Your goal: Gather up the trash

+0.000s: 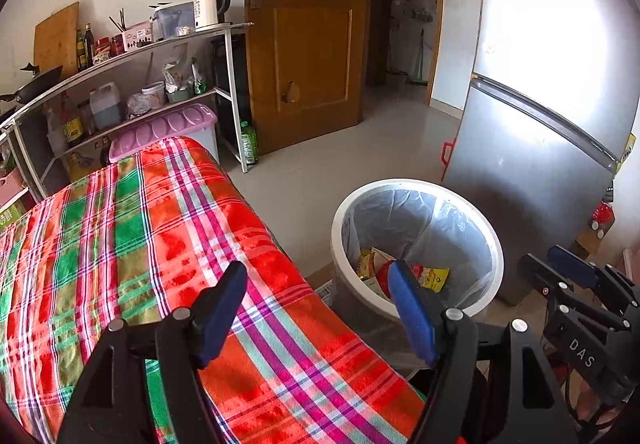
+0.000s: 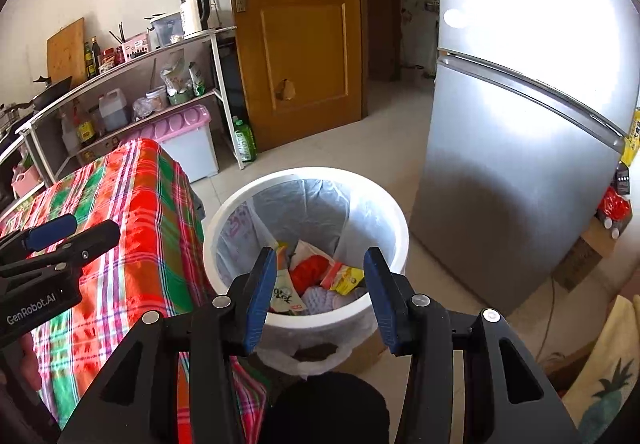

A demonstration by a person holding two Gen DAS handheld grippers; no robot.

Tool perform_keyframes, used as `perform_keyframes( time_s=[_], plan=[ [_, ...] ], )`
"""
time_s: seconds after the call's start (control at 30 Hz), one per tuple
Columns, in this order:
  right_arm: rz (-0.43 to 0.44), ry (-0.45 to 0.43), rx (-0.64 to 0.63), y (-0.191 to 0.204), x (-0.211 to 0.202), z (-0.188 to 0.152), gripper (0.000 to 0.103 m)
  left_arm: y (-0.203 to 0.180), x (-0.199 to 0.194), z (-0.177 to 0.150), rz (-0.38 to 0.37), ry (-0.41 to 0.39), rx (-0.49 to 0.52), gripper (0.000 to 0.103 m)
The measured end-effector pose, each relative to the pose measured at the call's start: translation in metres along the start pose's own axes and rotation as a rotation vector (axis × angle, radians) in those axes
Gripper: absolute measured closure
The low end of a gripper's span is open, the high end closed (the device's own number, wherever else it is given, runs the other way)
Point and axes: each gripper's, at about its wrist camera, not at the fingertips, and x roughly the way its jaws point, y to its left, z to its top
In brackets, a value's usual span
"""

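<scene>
Wrappers are already lying in the white bin (image 2: 394, 232), which is standing on the floor just beside the table (image 1: 132, 228) with the plaid cloth (image 2: 140, 204). Inside the bin's clear liner (image 2: 304, 200) the trash (image 2: 320, 276) is showing as a heap: a yellow packet (image 2: 348, 280), something red (image 2: 306, 272) and a pale printed pouch (image 2: 286, 296), all resting at the bottom.

The left tongs (image 1: 320, 314) are hanging over the table's near edge with their blue pads standing wide apart and nothing between them. The right tongs (image 2: 320, 292) are hovering above the bin's mouth, their jaws also parted and empty, the trash visible in the gap far below rather than in any grip. So neither hand is carrying anything at this moment.

Judging by that, the collecting is looking largely done. The stretch of plaid cloth that both cameras are showing is bare of litter, and the floor around the bin is looking clean as well. The near end of the table is hiding behind the tongs and the fisheye rim, so a stray piece may be sitting there unseen. What seems left is a check of that hidden part, and perhaps dealing with the liner.
</scene>
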Motion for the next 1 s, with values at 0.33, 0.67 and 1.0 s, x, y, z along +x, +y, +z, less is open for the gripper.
perform_keyframes(
  time_s=[0.33,0.67,1.0],
  plan=[
    [0.013,0.007,-0.017,0.0079,-0.0031,-0.0062,0.057,0.0037,-0.0046,-0.0067,0.007,-0.007,-0.004,0.028],
    [0.01,0.007,-0.015,0.0076,-0.0052,-0.0081,0.057,0.0033,-0.0046,-0.0083,0.002,-0.001,-0.004,0.028],
    [0.012,0.01,-0.018,0.0098,-0.0044,-0.0087,0.057,0.0005,-0.0046,-0.0088,0.004,0.002,0.005,0.028]
  ],
)
